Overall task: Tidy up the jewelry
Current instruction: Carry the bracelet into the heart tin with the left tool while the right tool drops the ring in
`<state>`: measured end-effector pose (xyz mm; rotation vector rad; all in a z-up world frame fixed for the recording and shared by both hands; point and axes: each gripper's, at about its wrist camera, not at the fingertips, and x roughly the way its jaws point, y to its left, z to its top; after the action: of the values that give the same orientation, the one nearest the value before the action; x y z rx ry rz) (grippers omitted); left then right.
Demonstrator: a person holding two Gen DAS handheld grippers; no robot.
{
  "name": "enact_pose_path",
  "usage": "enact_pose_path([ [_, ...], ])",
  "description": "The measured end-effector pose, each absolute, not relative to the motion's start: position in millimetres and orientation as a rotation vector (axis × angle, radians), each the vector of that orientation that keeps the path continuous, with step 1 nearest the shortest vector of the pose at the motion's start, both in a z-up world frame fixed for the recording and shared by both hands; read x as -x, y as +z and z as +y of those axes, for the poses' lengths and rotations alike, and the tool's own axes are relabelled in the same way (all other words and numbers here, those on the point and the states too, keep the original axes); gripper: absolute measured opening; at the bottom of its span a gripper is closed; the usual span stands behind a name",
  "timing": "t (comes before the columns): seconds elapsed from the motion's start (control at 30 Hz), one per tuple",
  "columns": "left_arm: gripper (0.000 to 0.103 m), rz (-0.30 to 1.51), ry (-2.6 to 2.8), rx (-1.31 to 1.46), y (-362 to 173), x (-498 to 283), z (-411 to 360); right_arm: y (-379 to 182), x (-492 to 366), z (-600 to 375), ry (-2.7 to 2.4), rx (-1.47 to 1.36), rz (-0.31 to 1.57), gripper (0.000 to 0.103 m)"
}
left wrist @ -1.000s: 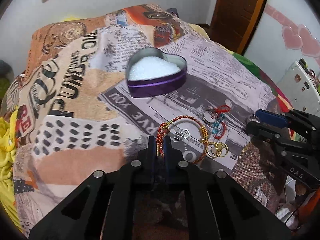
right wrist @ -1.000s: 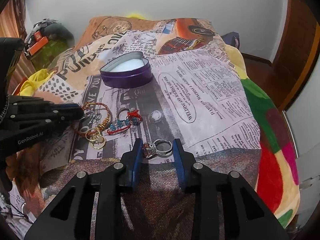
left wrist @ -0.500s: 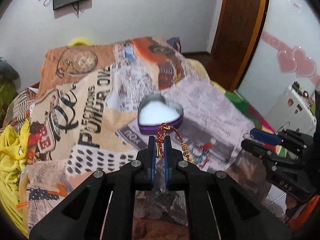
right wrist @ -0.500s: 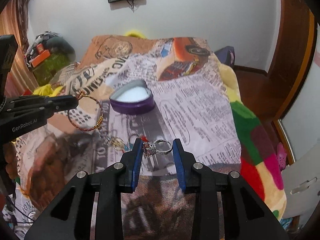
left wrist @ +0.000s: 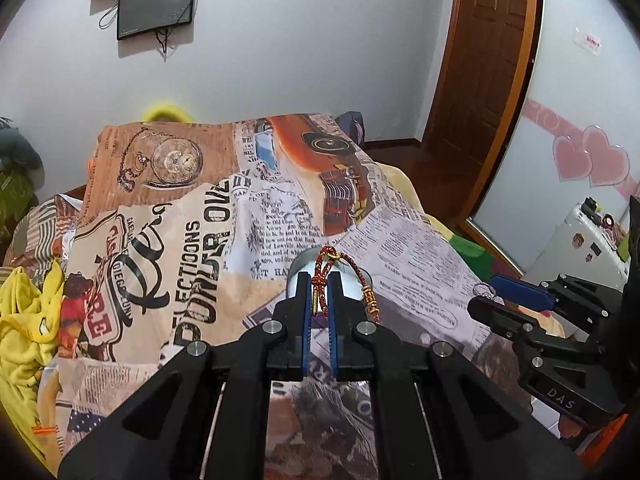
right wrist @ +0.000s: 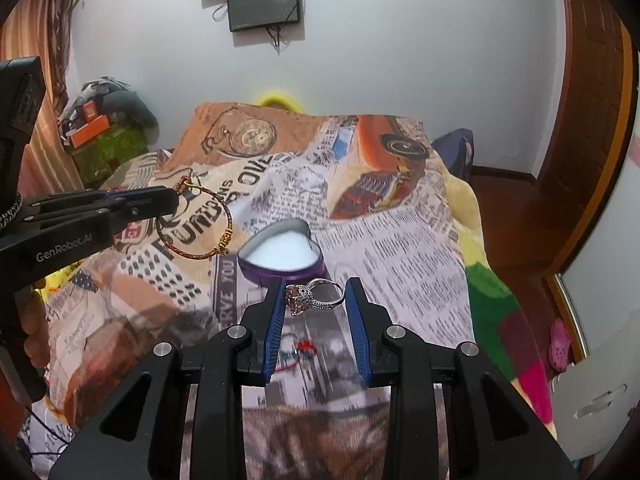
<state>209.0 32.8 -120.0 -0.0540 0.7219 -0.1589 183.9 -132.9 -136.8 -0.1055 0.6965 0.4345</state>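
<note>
The red and gold corded bracelet (right wrist: 194,222) hangs in the air from the left gripper (left wrist: 320,296), whose 2 blue pads are pressed almost together on the knotted section of cord near the clasp. The rest of the loop dangles free below and ahead of the fingertips. It looks light and limp, a woven cord with small metal beads, so it will likely swing and twist with any quick move. The knot is a sensible place to pinch, since the thicker cord gives the pads something to bite on, whereas the thin cord could slip through.

The silver ring (right wrist: 316,294) with its orange stone sits across the right gripper (right wrist: 316,300), stone against the left pad and band against the right pad, so the jaws are only partly closed on it. It is small, hard and smooth. Held across its width like this, I judge it could pivot or pop out if the squeeze loosens.

Just ahead of the right gripper, on the newspaper-print blanket (right wrist: 400,248), is the open purple heart-shaped tin (right wrist: 282,252) with a white lining; in the left wrist view it lies directly beyond the fingertips, mostly hidden by them. Below the right gripper, more small red and blue jewelry (right wrist: 304,346) lies blurred on the blanket.
</note>
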Motion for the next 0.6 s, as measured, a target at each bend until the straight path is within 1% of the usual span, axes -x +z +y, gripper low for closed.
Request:
enact_pose_path([
  [0.33, 0.006, 0.755, -0.157, 0.063, -140.1, -240.4, 41.0, -142.0, -208.7, -120.9, 0.443, 0.106, 0.683, 0.028],
  [0.6, 0.006, 0.802, -0.173, 0.067, -162.9, -264.7, 42.1, -157.9, -230.2, -111.3, 0.464, 0.112, 0.718, 0.028],
])
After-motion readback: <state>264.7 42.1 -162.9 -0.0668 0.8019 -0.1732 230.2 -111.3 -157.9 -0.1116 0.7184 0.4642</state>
